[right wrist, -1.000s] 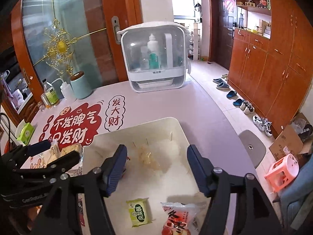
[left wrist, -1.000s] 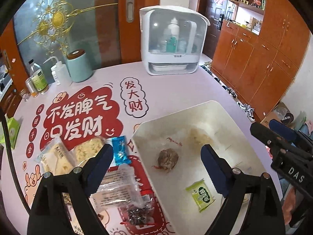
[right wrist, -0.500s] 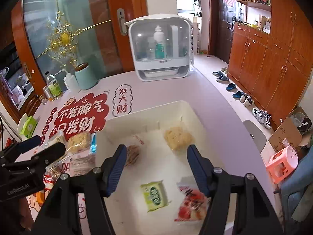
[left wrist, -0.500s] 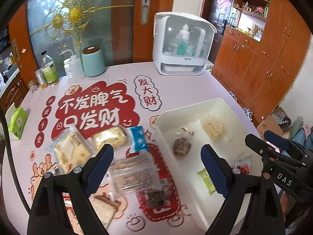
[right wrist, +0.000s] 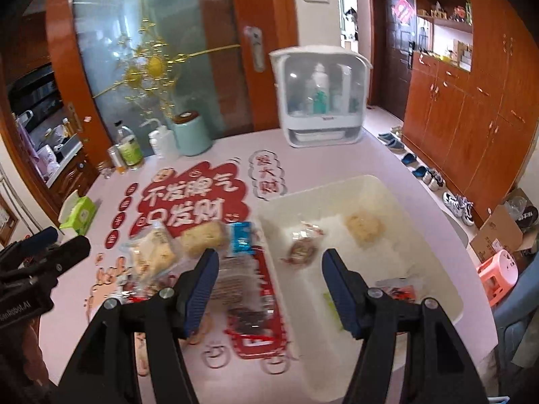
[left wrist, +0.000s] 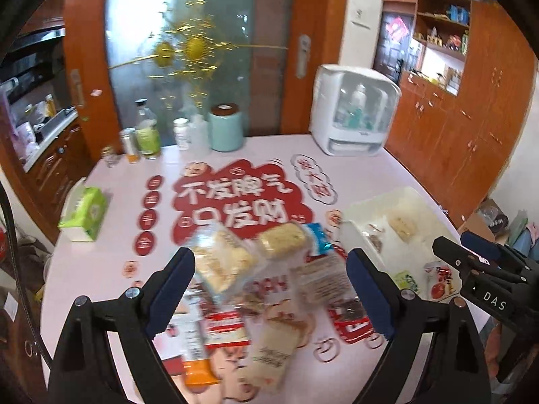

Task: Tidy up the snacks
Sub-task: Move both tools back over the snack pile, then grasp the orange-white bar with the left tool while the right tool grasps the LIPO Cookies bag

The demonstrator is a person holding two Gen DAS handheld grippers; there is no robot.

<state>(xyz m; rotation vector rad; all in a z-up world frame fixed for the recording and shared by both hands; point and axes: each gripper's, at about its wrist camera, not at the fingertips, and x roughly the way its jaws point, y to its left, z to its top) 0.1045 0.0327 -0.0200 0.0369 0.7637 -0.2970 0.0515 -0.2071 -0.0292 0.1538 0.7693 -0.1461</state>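
Left wrist view: left gripper (left wrist: 269,269) agape, empty, over loose snack packets (left wrist: 222,262) mid-frame. Right gripper (right wrist: 267,279) likewise spread, empty. Probably light, crinkly, crushable; best pinched at a sealed edge.

We see a white bin (right wrist: 434,222) on the right of the bench (left wrist: 111,235), holding a pale square cake (right wrist: 365,227), a brown wrapped snack (right wrist: 301,252), a green packet (left wrist: 407,281) and a red-and-white packet (left wrist: 439,281), all lying flat and apart from one another. Left of the bin, loose snacks crowd together on the bench: a clear bag of pale biscuits (left wrist: 224,262), a yellowish crispy block (left wrist: 286,240), a blue packet (left wrist: 318,239) just beside it, a clear pack of wafers (left wrist: 321,277), a small dark packet (left wrist: 350,306), a red-labelled packet (left wrist: 224,328), a cream wrapped bar (left wrist: 276,346) and an orange-ended pack (left wrist: 198,367), several overlapping.
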